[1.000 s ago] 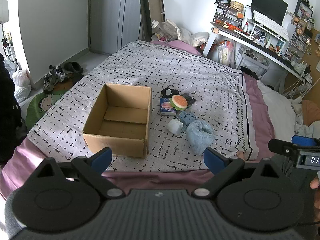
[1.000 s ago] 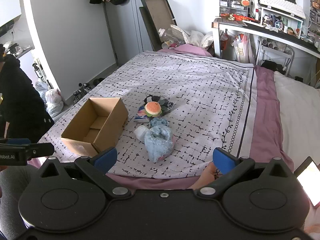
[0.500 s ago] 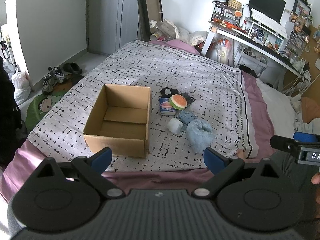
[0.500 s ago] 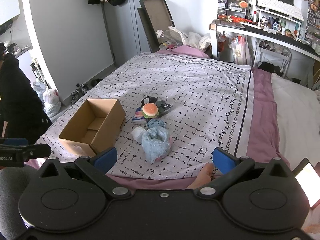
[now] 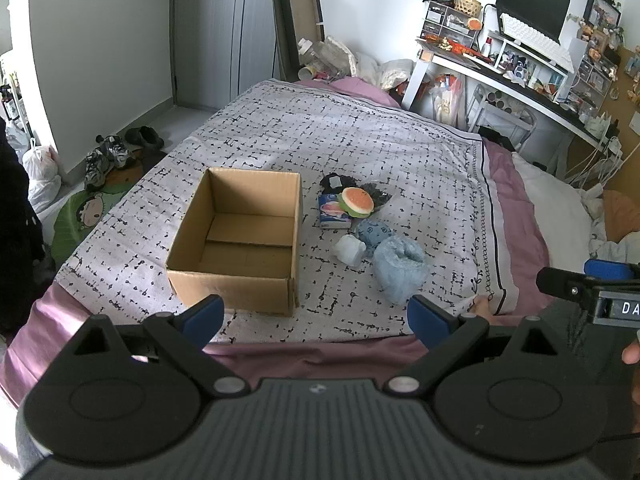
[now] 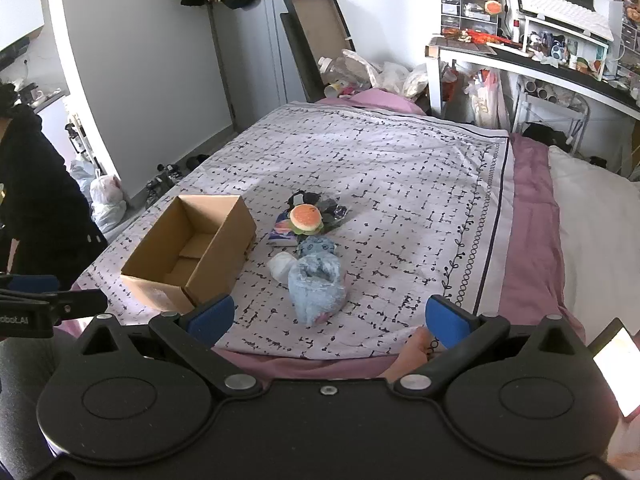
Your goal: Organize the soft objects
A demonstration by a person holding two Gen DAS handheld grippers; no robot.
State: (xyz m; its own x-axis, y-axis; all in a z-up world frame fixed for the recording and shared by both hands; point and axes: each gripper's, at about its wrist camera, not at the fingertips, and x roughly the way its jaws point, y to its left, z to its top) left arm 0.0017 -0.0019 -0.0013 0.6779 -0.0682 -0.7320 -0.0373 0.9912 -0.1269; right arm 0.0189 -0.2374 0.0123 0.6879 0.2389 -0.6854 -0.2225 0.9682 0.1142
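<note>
An open, empty cardboard box (image 5: pixel 240 240) (image 6: pixel 192 248) stands on the patterned bedspread (image 5: pixel 360 140). Right of it lies a pile of soft things: a burger-shaped toy (image 5: pixel 356 201) (image 6: pixel 306 218), a small tissue pack (image 5: pixel 332 216), a dark bundle (image 5: pixel 336 181), a blue patterned item (image 5: pixel 372 232), a white roll (image 5: pixel 349 250) (image 6: pixel 282 266) and a fluffy light-blue item in clear wrap (image 5: pixel 400 270) (image 6: pixel 318 286). My left gripper (image 5: pixel 316 316) is open and empty, near the bed's front edge. My right gripper (image 6: pixel 327 316) is open and empty, short of the fluffy item.
A cluttered desk (image 5: pixel 520 68) with monitor and keyboard stands at the back right. Flattened cardboard (image 5: pixel 296 20) leans on the far wall. Shoes (image 5: pixel 108 156) and bags lie on the floor left. A white pillow (image 6: pixel 592 220) lies right. A phone (image 6: pixel 616 364) shows at the right edge.
Both grippers have drifted slightly, shifting the views a little; the box and the soft things have not moved. Both jaws stay open.
</note>
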